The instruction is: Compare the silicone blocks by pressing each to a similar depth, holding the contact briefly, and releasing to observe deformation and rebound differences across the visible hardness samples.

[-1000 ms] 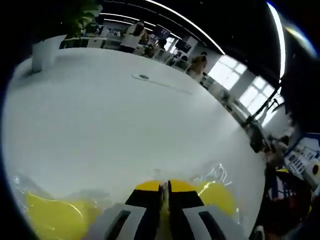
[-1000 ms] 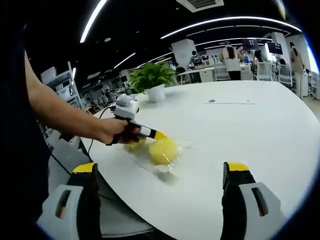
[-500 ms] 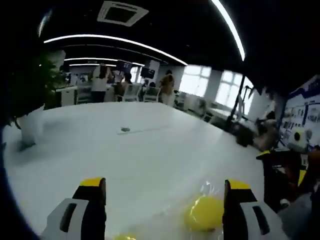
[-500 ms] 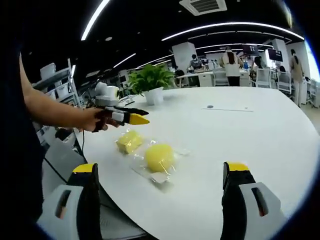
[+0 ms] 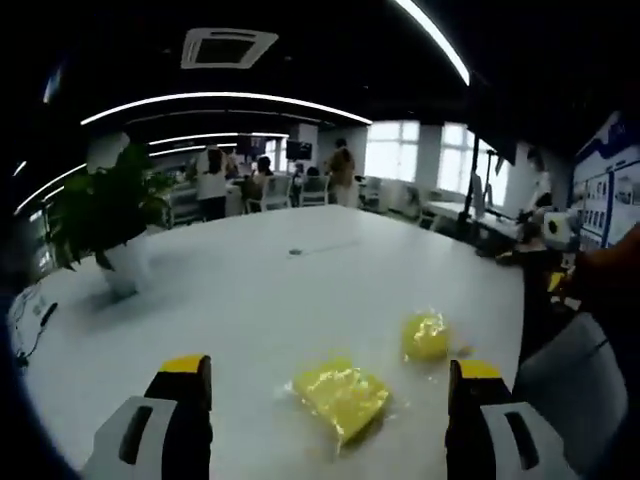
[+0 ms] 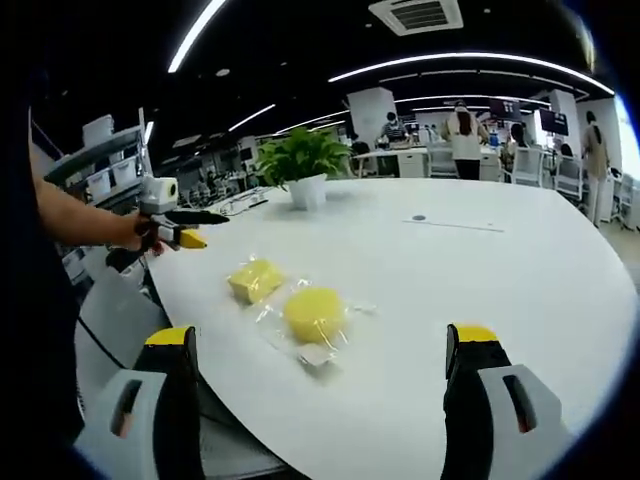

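While both grippers hang clear of the samples, two yellow silicone pieces lie on the white table (image 6: 480, 290), each sealed in a clear plastic wrapper. With the potted plant (image 6: 305, 160) as the landmark, the square block (image 6: 255, 279) sits on the near side of it, toward the table's edge, and the round block (image 6: 314, 314) lies just beside the square one, farther again from the plant. The left gripper view shows the same pair: square block (image 5: 341, 392) closer, round block (image 5: 427, 335) beyond.

The left gripper (image 5: 328, 400) has its jaws spread wide with nothing between them; in the right gripper view it (image 6: 182, 228) is held off the table's edge, away from the plant. The right gripper (image 6: 327, 375) is likewise wide open and empty.

Judging by looks, these samples are light and soft, and should give under a push and spring back. The glossy wrappers are likely slippery, so a press is best made straight down on the middle of each top face; an off-centre push may skid a block across the smooth table.
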